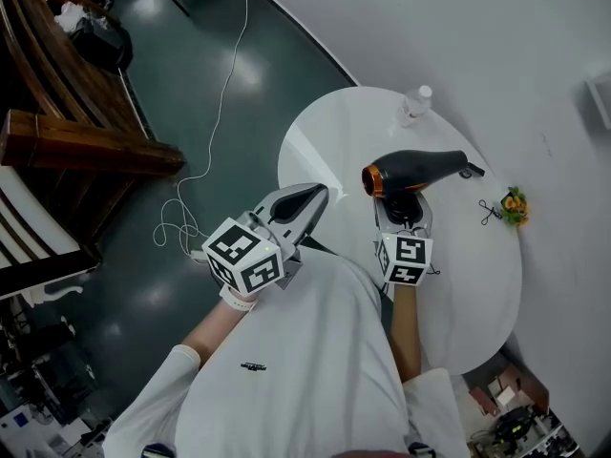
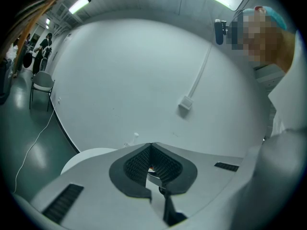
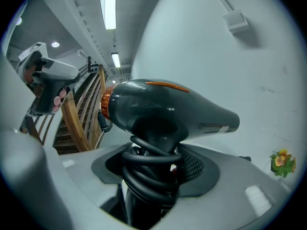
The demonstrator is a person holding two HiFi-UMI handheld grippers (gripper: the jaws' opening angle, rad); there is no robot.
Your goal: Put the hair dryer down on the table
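Observation:
A black hair dryer with an orange ring at its end is held over the round white table. My right gripper is shut on its handle, which has the black cord wound round it. The dryer's body lies crosswise above the jaws, orange end to the left. My left gripper hangs at the table's left edge, jaws shut with nothing between them; in the left gripper view its tips meet.
A clear plastic bottle stands at the table's far edge. A small yellow flower ornament and a black clip lie at the right. A white cable trails over the dark floor. Wooden furniture stands at the left.

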